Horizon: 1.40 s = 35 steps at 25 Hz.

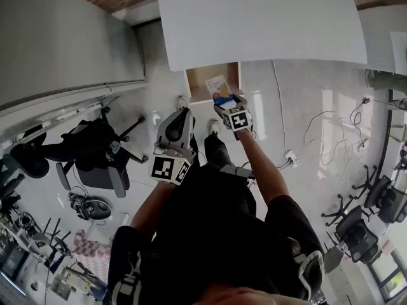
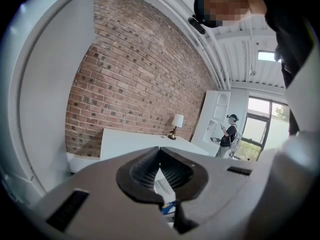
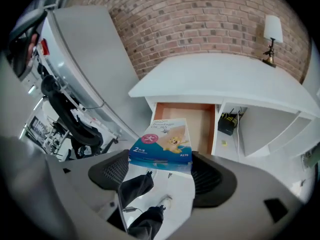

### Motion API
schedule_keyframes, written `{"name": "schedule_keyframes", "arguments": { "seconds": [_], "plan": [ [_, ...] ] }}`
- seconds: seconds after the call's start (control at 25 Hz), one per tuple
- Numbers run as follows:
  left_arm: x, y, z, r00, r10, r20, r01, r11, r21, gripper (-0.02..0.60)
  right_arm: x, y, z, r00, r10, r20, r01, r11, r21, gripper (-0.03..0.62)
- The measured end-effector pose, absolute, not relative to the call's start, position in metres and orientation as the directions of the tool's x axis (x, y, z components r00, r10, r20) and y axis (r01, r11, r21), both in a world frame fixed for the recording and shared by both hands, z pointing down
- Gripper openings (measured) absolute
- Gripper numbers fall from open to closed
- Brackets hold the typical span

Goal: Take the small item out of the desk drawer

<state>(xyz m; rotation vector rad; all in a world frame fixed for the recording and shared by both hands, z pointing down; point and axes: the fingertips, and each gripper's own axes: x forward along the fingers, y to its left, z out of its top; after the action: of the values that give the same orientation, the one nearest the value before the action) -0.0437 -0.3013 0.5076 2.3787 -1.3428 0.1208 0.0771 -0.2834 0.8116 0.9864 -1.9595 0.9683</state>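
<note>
White counter (image 1: 261, 18), long side against the brick wall (image 3: 200, 19). On top: one small lamp (image 3: 270, 34), upright, near the right end by the wall.

Drawer (image 3: 185, 115) under the front edge stands pulled open. It is wood inside, and the wooden bottom shows at the back.

Right of the drawer is an open bay under the counter. A black box with cables (image 3: 228, 123) sits close to the drawer's side; can't tell if it rests on the floor. Small yellow scrap (image 3: 223, 143) on the floor in front of it.

Floor (image 1: 305, 107) pale grey, glossy. On it, right of the drawer: loose cables and a white plug block (image 1: 291, 157). To the left: black office chair (image 1: 95, 154). More chairs (image 1: 356, 230) far right.
</note>
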Motion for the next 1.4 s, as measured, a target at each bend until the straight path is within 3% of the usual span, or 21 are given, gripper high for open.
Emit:
{"name": "schedule_keyframes", "arguments": {
  "seconds": [0.4, 0.72, 1.4],
  "plan": [
    [-0.029, -0.227, 0.431, 0.484, -0.86, 0.161, -0.865, -0.443, 0.234, 0.009, 0.092, -0.255, 0.629, -0.58, -0.571, 0.58, -0.804, 0.515, -0.297, 0.397],
    [-0.033, -0.208, 0.415, 0.487, -0.86, 0.153, -0.867, -0.455, 0.204, 0.009, 0.098, -0.23, 0.523, -0.573, -0.713, 0.405, -0.819, 0.516, -0.249, 0.397],
    [-0.082, -0.206, 0.386, 0.514, -0.852, 0.095, -0.848, -0.489, 0.207, 0.009, 0.066, -0.2, 0.432, -0.458, -0.84, 0.292, -0.889, 0.436, -0.139, 0.399]
  ]
}}
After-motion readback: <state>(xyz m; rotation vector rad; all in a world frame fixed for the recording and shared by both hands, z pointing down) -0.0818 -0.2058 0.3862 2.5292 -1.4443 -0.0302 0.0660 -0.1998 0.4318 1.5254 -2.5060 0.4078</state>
